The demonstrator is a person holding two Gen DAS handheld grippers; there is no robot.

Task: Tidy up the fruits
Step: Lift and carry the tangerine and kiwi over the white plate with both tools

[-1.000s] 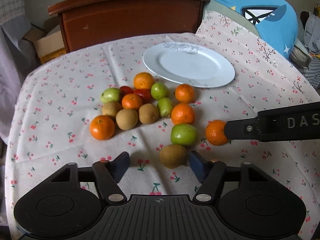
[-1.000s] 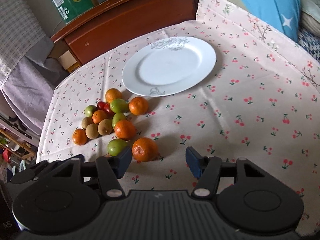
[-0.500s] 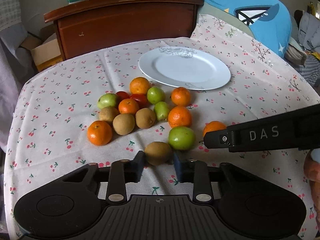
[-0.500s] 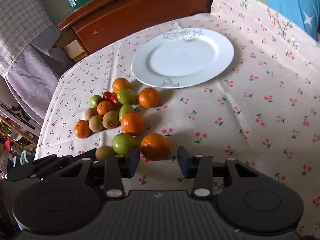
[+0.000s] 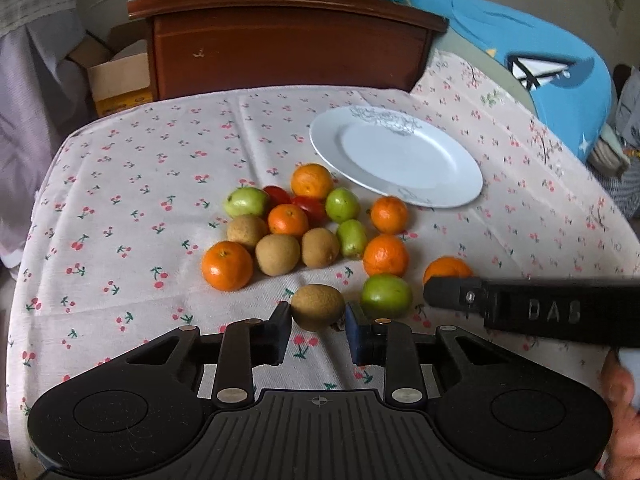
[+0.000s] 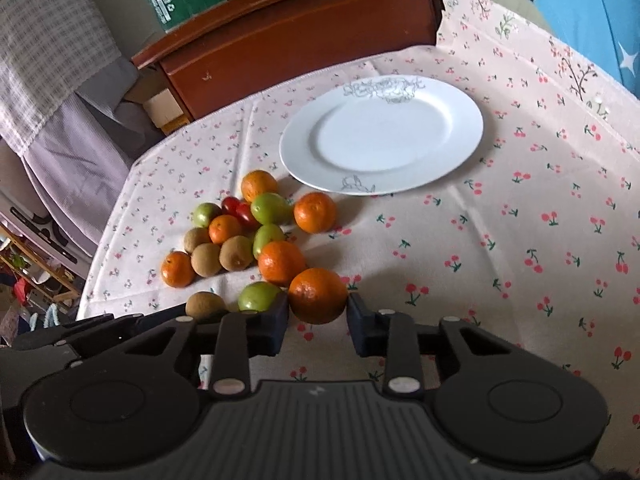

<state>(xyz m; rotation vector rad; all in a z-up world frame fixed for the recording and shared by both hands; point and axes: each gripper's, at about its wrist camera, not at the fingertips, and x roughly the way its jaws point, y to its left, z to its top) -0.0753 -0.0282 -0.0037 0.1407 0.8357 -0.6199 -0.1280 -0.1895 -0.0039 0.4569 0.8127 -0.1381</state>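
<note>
Cherry-print desk (image 6: 520,216), fruit pile (image 5: 296,224) beside white plate (image 6: 380,136); left tool (image 5: 318,326) clamps a kiwi (image 5: 317,306), right tool (image 6: 318,322) just closed on an orange (image 6: 318,295).

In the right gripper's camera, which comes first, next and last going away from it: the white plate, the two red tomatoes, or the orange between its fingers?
1. Orange, between the right gripper fingers.
2. Red tomatoes, in the fruit pile, up and left.
3. White plate, beyond the pile.
</note>
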